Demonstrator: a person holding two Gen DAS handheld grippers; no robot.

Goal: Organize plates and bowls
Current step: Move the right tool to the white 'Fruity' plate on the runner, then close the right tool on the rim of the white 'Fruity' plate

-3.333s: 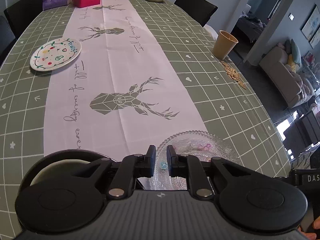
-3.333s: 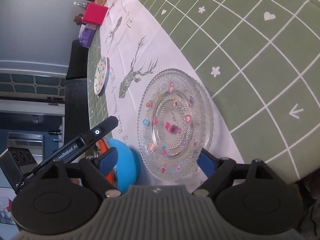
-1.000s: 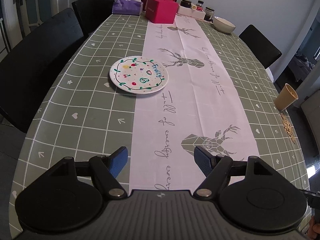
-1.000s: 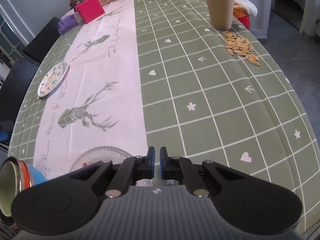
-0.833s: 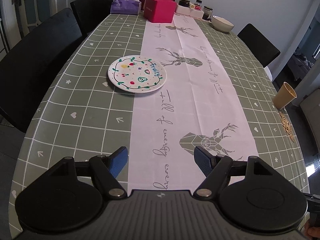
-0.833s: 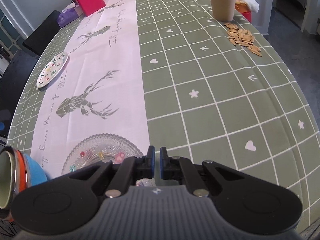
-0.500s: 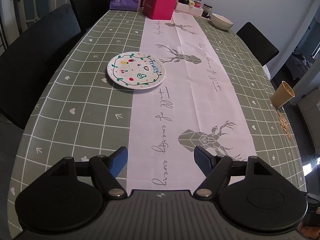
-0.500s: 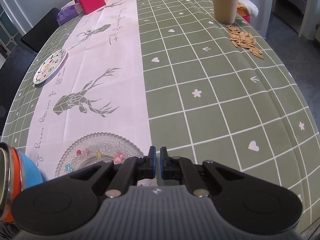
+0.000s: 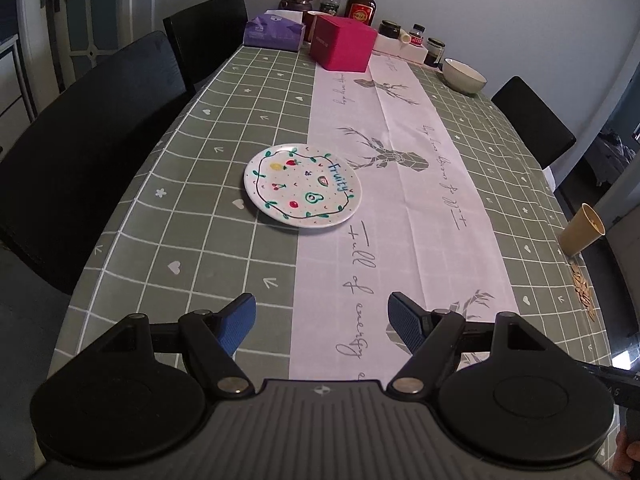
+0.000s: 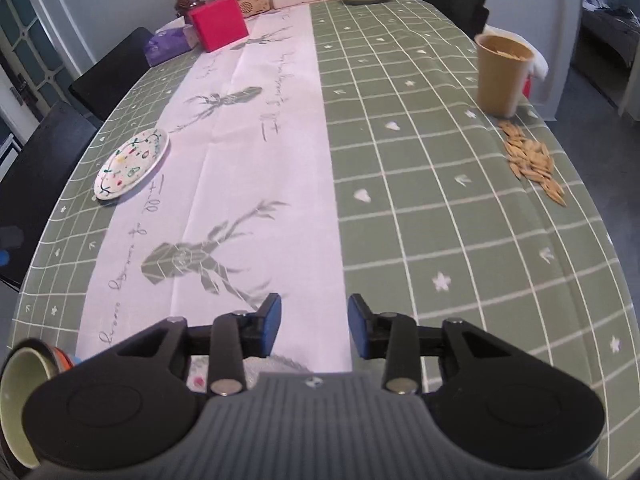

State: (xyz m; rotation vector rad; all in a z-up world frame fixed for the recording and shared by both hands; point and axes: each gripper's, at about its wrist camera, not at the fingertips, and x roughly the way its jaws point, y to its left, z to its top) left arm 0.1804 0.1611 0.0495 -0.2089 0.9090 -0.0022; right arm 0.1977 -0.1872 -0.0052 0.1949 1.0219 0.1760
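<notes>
Green checked cloth with a pale runner down its middle covers the long dining table, which has dark chairs along both long edges. A painted plate lies near the middle of the table, half on the runner's edge and towards the left long edge. A pale bowl sits at the far end beside jars and bottles, and a red box stands on the runner there. At the near edge a glass plate shows only as a sliver under the right gripper, with stacked bowls at the near left corner. A paper cup and scattered seeds lie by the right long edge.

The left gripper stands wide and empty, aimed up the table at the painted plate. The right gripper's jaws are opening, with nothing between them.

The step in hand looks like fetching the painted plate. A flat plate gives little to grab, so the left gripper should come in low at the rim nearest it, slide one finger under the lip and pinch firmly. The plate should stay level on the way to the glass plate and be set down gently.
</notes>
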